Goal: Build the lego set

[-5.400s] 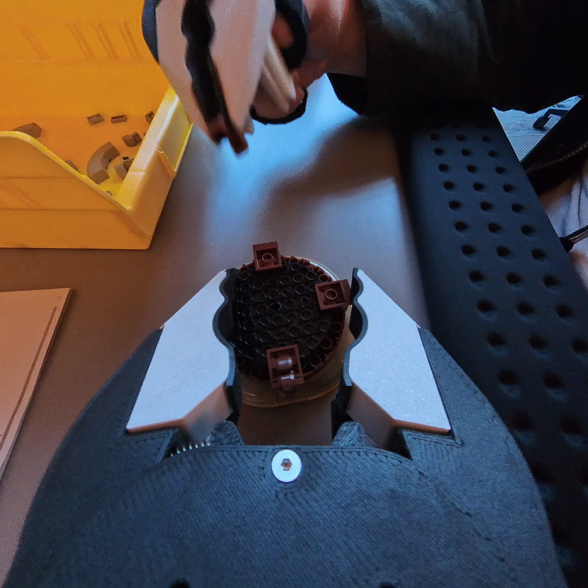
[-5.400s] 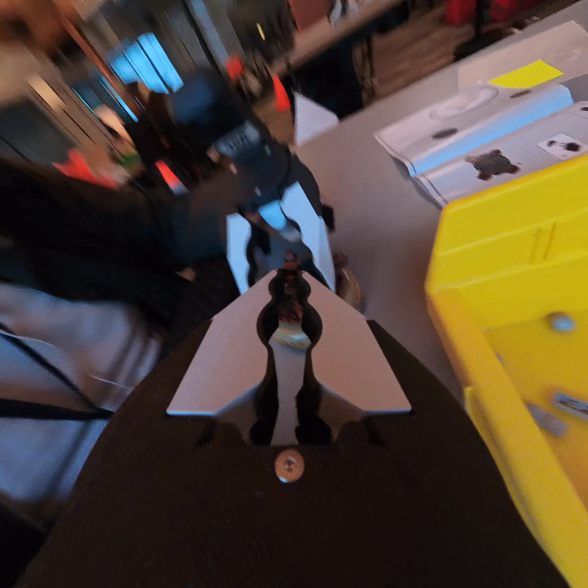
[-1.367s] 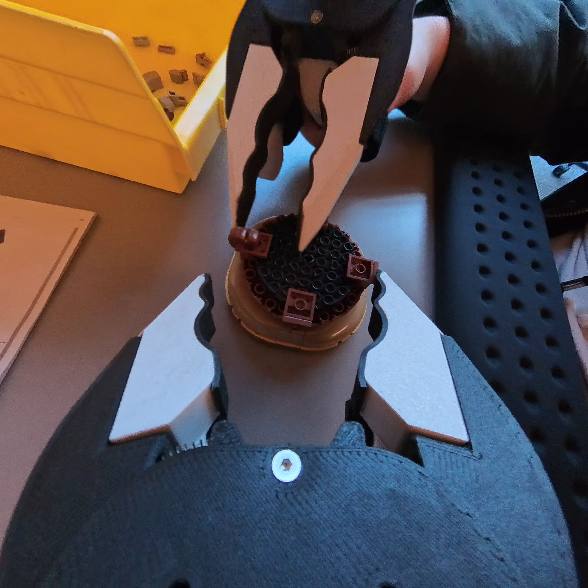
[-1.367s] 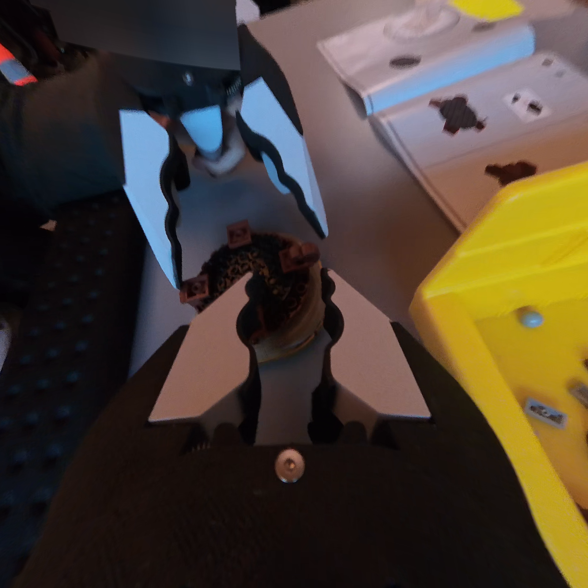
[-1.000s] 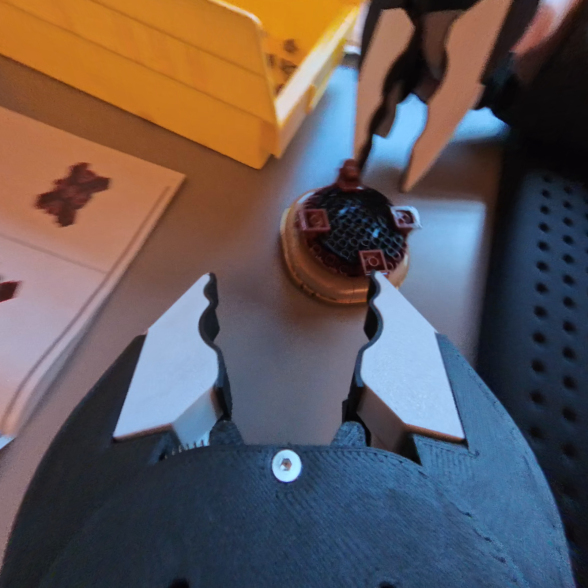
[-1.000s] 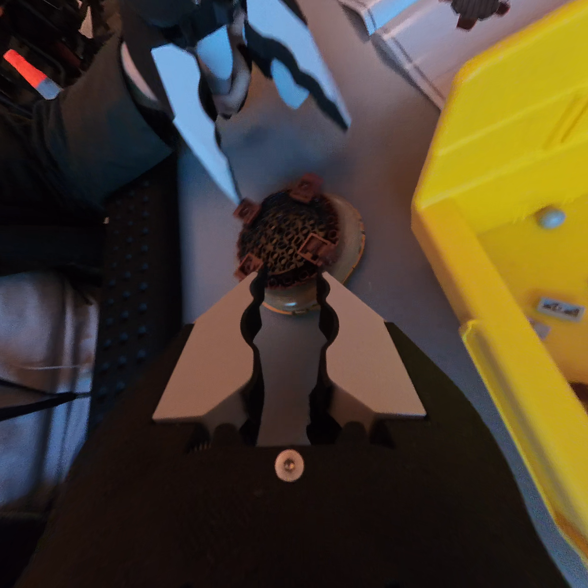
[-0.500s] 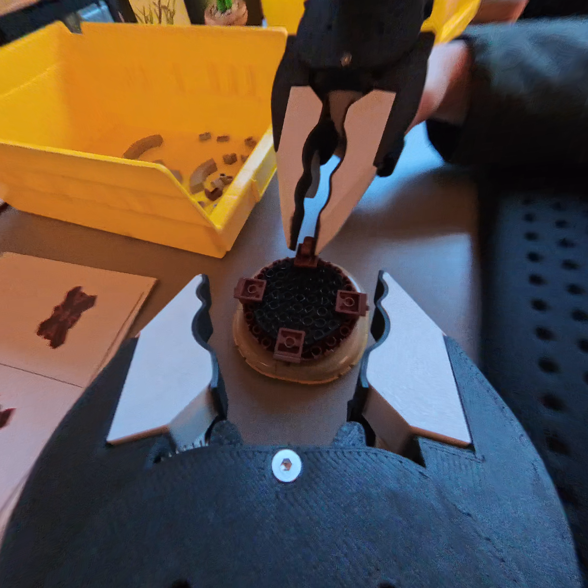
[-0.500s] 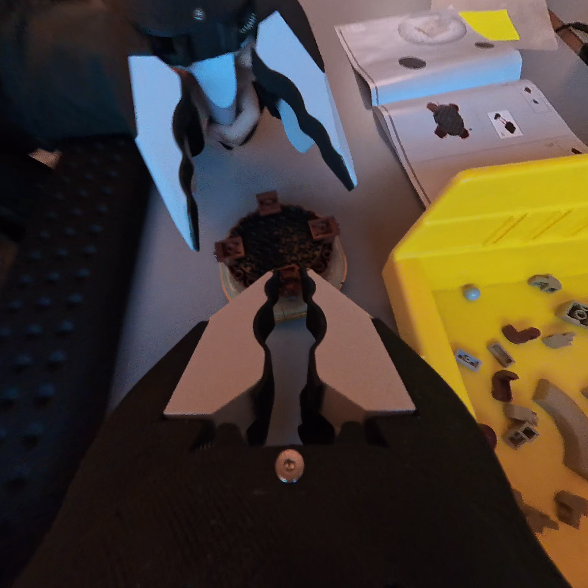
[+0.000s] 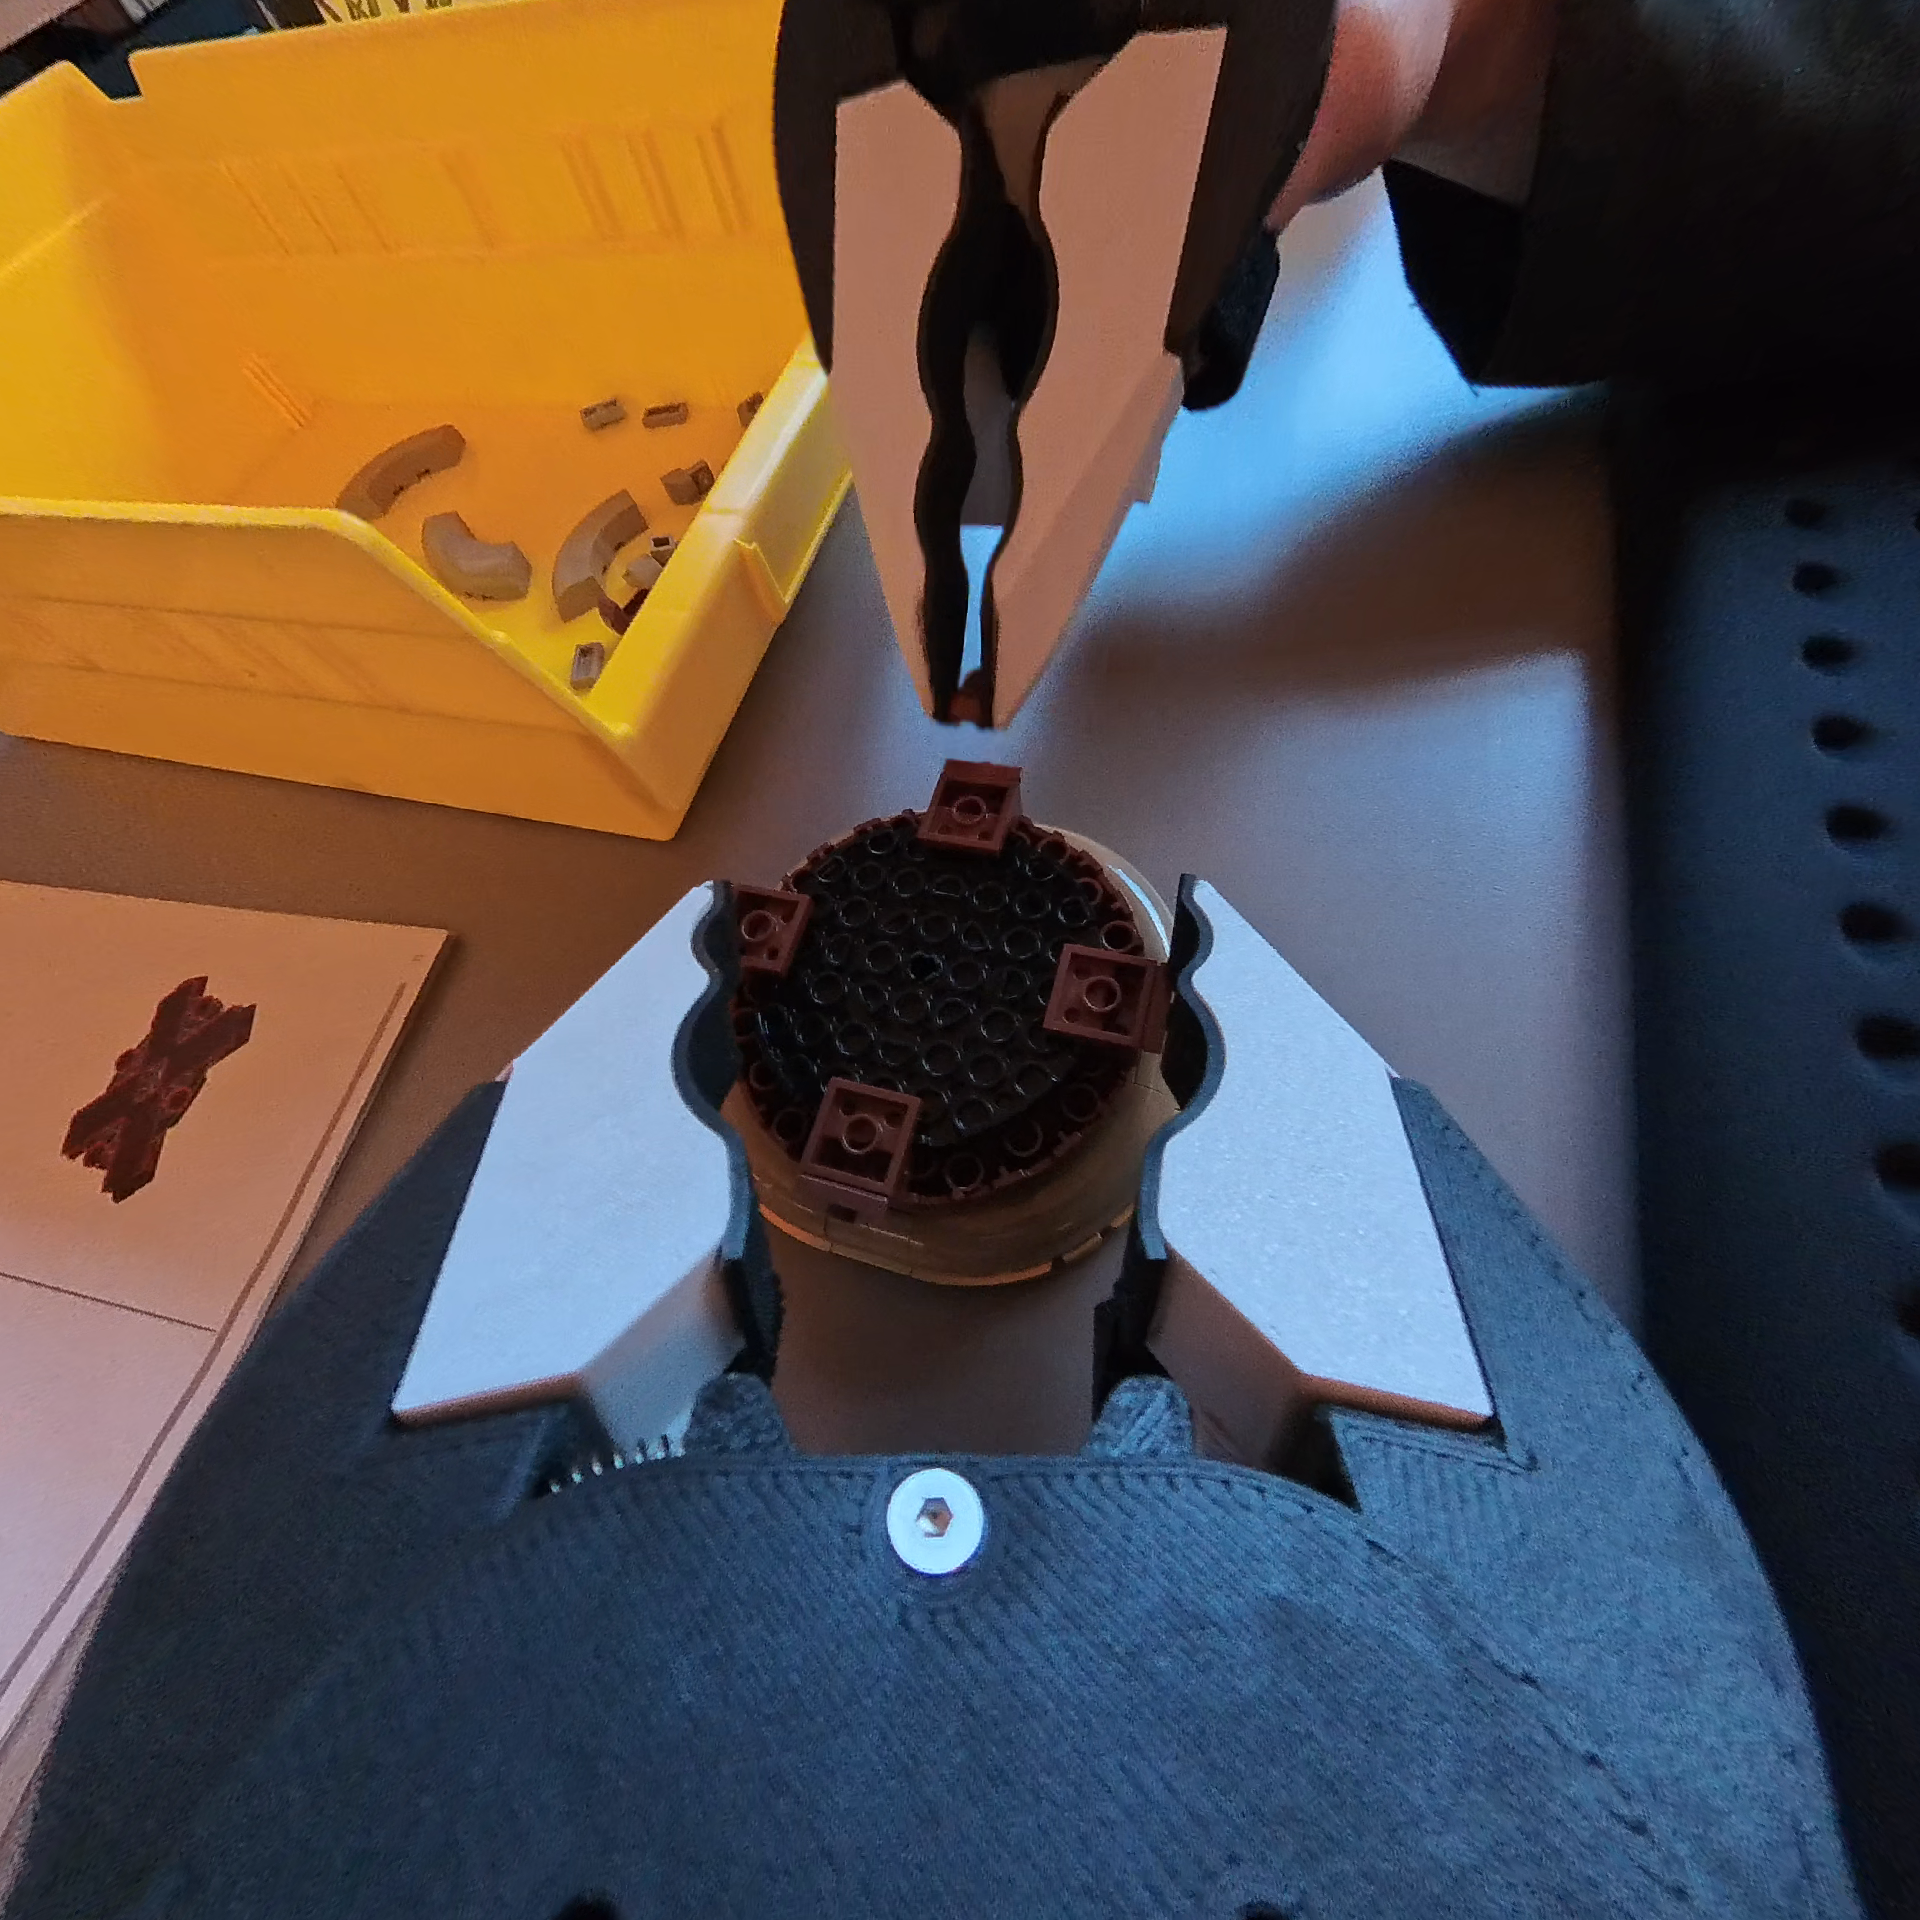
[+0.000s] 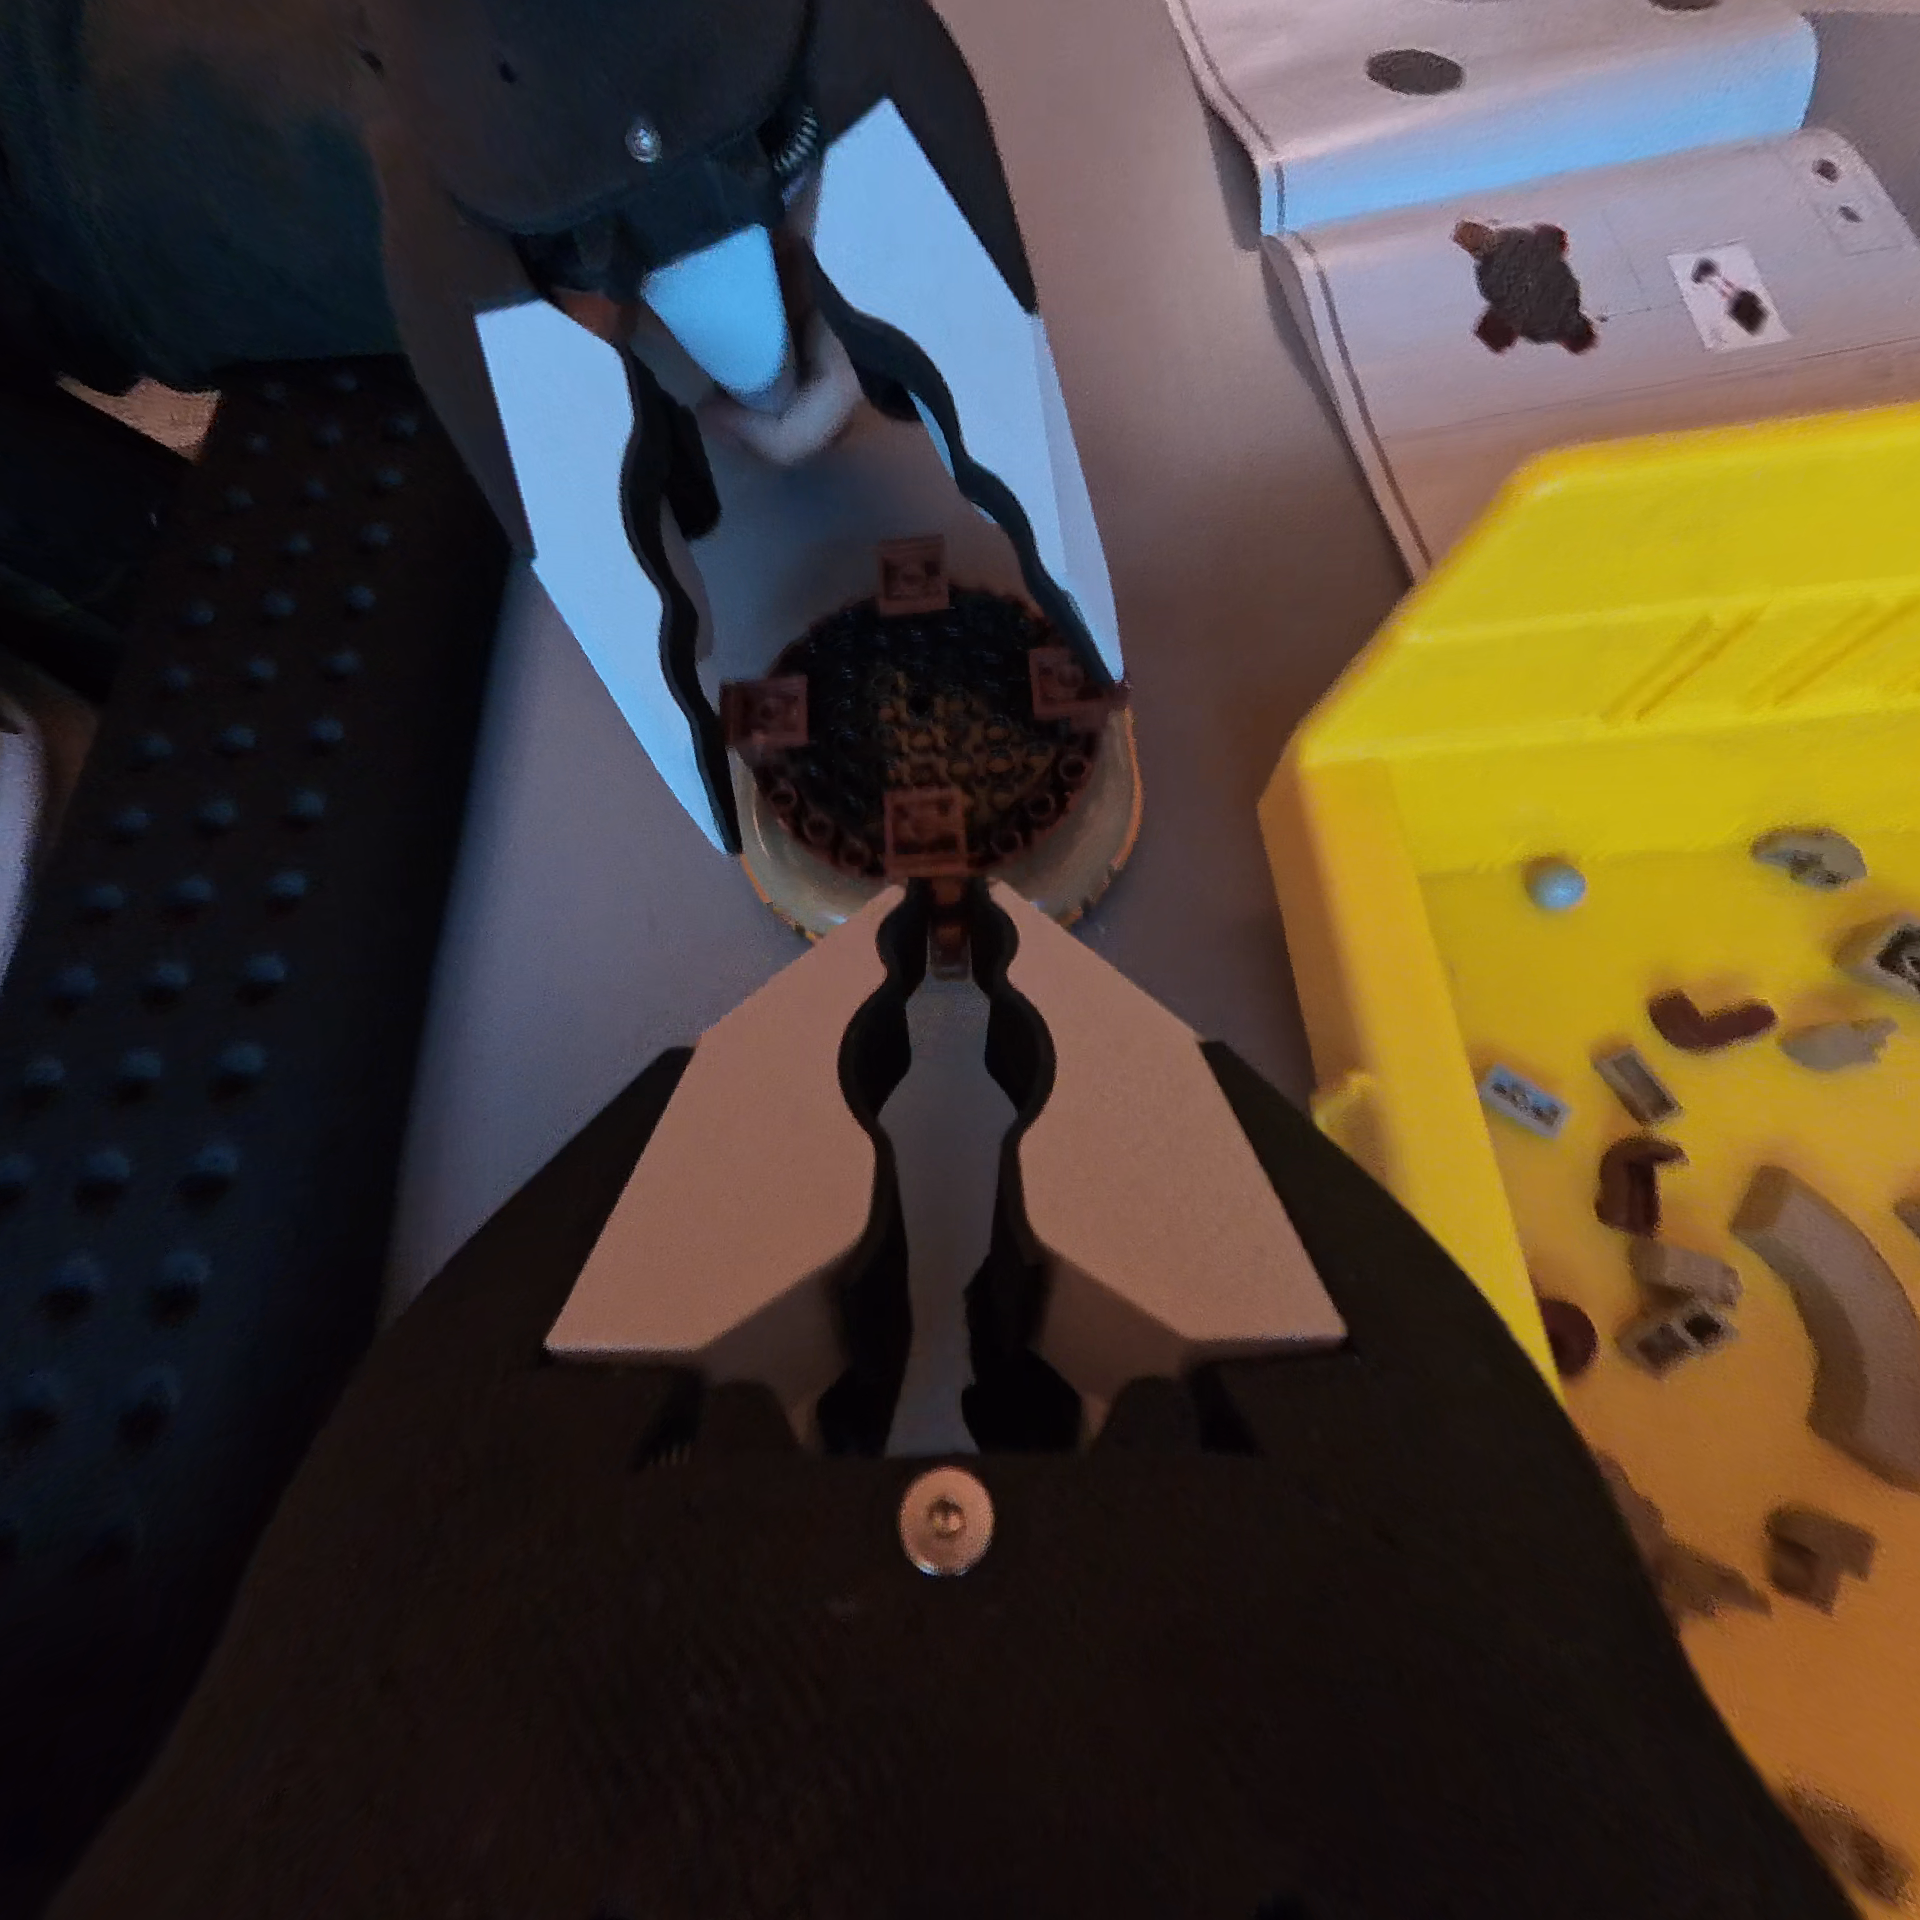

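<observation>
The grey table fills the middle of the left wrist view, with a dark perforated mat down the right edge and an open instruction booklet at the lower left. The yellow bin sits at the upper left, loose tan and brown pieces on its floor; in the right wrist view it is cut off by the right edge and blurred.

Compared with half a second ago, the left gripper has closed in: then its fingers stood clear of the round lego assembly, now they press its flanks at frame centre, clamped on it. The right gripper has lifted off the far rim and hangs just above it, fingertips pinched on a small brown piece, mostly hidden between them.

The assembly stands upright, studs upward, a tan ring under a black studded disc; being round, it shows no long axis. Four brown square plates sit on its rim, spaced like compass points. Its near wall is partly hidden by the left fingers.
</observation>
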Demonstrator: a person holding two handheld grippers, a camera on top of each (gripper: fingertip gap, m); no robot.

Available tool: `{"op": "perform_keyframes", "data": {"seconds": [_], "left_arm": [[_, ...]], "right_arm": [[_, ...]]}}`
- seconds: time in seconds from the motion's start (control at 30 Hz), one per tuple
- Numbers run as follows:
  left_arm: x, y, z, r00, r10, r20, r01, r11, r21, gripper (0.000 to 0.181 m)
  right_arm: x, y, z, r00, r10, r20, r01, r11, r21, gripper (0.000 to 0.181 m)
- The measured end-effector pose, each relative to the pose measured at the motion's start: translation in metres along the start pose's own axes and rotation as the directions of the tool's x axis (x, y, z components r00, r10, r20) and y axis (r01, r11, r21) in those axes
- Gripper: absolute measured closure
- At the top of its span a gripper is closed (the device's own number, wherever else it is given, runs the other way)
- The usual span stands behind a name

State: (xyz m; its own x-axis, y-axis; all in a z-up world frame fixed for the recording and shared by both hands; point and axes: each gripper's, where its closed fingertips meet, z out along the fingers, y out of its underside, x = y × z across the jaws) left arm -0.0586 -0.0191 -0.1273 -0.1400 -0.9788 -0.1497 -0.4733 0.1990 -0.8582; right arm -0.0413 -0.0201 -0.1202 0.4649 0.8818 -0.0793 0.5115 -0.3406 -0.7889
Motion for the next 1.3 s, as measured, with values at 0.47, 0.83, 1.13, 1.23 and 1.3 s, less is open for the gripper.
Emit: {"op": "perform_keyframes", "data": {"seconds": [0.47, 0.83, 1.13, 1.23, 1.3], "left_arm": [[0.001, 0.001, -0.003, 1.000, 0.008, -0.005, -0.008, 1.000, 0.006, 0.098], [0.006, 0.004, -0.010, 0.998, 0.044, -0.033, -0.044, 0.999, -0.009, 0.100], [0.002, 0.006, -0.021, 0.998, 0.052, -0.029, -0.052, 0.999, -0.003, 0.095], [0.002, 0.007, -0.023, 0.998, 0.049, -0.036, -0.050, 0.999, -0.005, 0.096], [0.002, 0.007, -0.024, 0.998, 0.051, -0.038, -0.052, 0.999, -0.008, 0.097]], "right_arm": [[0.044, -0.088, -0.126, 0.668, 0.358, 0.653, -0.744, 0.338, 0.576, 0.177], [0.122, -0.017, -0.069, 0.760, 0.580, -0.292, -0.387, 0.765, 0.515, 0.155], [0.110, -0.020, -0.097, 0.784, 0.359, -0.506, -0.153, 0.902, 0.404, 0.155], [0.123, -0.003, -0.098, 0.731, 0.324, -0.600, -0.158, 0.936, 0.313, 0.155], [0.125, 0.005, -0.090, 0.724, 0.298, -0.622, -0.175, 0.951, 0.253, 0.155]]}}
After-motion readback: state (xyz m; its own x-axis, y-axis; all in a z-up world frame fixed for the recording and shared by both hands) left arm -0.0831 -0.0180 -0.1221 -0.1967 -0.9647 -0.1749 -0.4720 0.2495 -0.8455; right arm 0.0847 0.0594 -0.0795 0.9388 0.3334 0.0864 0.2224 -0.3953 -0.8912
